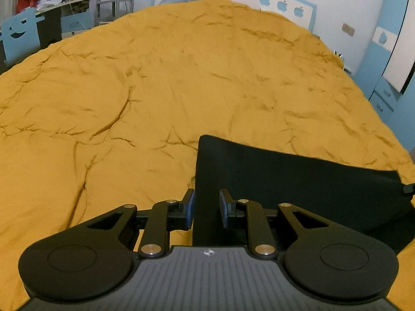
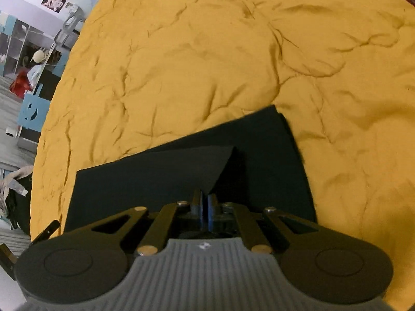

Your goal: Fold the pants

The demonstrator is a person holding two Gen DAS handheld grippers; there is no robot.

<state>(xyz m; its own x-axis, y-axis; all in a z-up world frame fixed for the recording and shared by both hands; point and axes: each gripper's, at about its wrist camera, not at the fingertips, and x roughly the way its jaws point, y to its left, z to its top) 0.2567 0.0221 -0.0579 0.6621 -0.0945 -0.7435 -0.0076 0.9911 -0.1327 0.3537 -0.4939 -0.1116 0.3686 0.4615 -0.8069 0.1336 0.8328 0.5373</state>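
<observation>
Dark, nearly black pants point(image 1: 285, 181) lie folded flat on a mustard-yellow bedspread point(image 1: 155, 90). In the left wrist view my left gripper point(image 1: 206, 207) hovers over the pants' left edge. Its blue-padded fingers point(image 1: 189, 208) stand a little apart, and flat dark cloth shows in the gap without being pinched. In the right wrist view my right gripper point(image 2: 206, 203) is shut on a lifted layer of the pants point(image 2: 181, 171). The cloth rises as a taut triangular flap to the fingertips, above the rest of the garment.
The bedspread point(image 2: 207, 64) stretches wide and wrinkled beyond the pants. A blue headboard point(image 1: 285, 2) and white wall stand at the far end. A cluttered desk and blue chair point(image 1: 18, 36) are to the left, and blue drawers point(image 1: 384, 98) to the right.
</observation>
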